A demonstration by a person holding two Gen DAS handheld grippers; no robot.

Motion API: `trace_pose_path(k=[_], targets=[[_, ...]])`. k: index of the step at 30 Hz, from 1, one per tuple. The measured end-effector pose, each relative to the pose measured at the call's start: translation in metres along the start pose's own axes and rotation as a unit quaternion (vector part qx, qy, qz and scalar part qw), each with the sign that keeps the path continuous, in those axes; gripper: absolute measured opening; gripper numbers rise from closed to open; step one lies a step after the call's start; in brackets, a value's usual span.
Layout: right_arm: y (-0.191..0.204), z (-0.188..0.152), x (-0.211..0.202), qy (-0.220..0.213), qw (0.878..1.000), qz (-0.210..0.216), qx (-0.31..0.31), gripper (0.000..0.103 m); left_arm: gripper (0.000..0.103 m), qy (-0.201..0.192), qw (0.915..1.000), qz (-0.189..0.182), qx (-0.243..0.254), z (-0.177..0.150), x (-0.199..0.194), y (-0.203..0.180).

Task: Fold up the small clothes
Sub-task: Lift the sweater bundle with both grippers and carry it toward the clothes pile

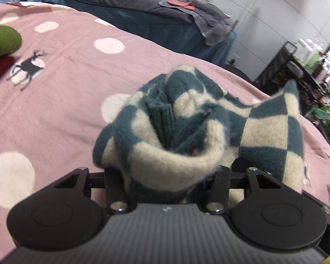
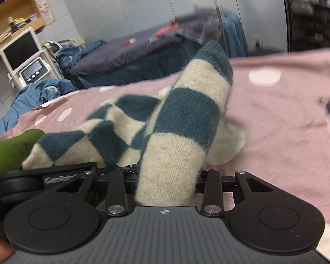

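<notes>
A fuzzy teal-and-cream checked sock (image 1: 187, 127) is bunched over my left gripper (image 1: 167, 176), which is shut on its cuff end; the fingertips are hidden under the fabric. In the right wrist view the same sock (image 2: 182, 127) drapes over my right gripper (image 2: 165, 182), which is shut on its other end, with the toe part sticking up. The left gripper's body (image 2: 44, 180) shows at the left of the right wrist view, close beside the right one. Both hold the sock just above the pink dotted bedspread (image 1: 66, 92).
A green sock (image 1: 2, 41) lies on a dark red item (image 1: 0, 70) at the bed's left. A cream cloth (image 2: 228, 145) lies under the sock. A second bed with grey bedding (image 1: 143, 4) stands behind, a black rack (image 1: 297, 70) to the right.
</notes>
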State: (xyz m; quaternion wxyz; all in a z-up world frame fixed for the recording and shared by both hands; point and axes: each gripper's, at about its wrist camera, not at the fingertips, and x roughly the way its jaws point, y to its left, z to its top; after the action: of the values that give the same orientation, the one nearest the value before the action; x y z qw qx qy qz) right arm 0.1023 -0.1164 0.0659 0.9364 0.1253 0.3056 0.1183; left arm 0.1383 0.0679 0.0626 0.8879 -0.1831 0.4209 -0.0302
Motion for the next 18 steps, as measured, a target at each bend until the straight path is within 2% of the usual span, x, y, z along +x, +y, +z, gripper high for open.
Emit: trace_pose_path(k=[3, 7, 11, 14, 18], targets=[[-0.008, -0.007, -0.026, -0.017, 1.000, -0.006, -0.020, 0.062, 0.048, 0.000, 0.9997, -0.014, 0.017, -0.020, -0.014, -0.017], [-0.025, -0.020, -0.067, -0.039, 0.998, -0.022, -0.048, 0.060, 0.047, -0.016, 0.9966, -0.027, 0.076, -0.049, -0.039, -0.055], [-0.040, -0.016, -0.117, -0.071, 0.993, -0.050, -0.080, 0.060, 0.047, -0.022, 0.9907, -0.077, 0.110, -0.067, -0.070, -0.102], [-0.053, -0.002, -0.161, -0.101, 0.985, -0.073, -0.115, 0.060, 0.047, -0.041, 0.9816, -0.122, 0.141, -0.075, -0.100, -0.148], [-0.072, 0.026, -0.222, -0.138, 0.972, -0.107, -0.158, 0.060, 0.047, -0.061, 0.9639, -0.186, 0.180, -0.074, -0.139, -0.215]])
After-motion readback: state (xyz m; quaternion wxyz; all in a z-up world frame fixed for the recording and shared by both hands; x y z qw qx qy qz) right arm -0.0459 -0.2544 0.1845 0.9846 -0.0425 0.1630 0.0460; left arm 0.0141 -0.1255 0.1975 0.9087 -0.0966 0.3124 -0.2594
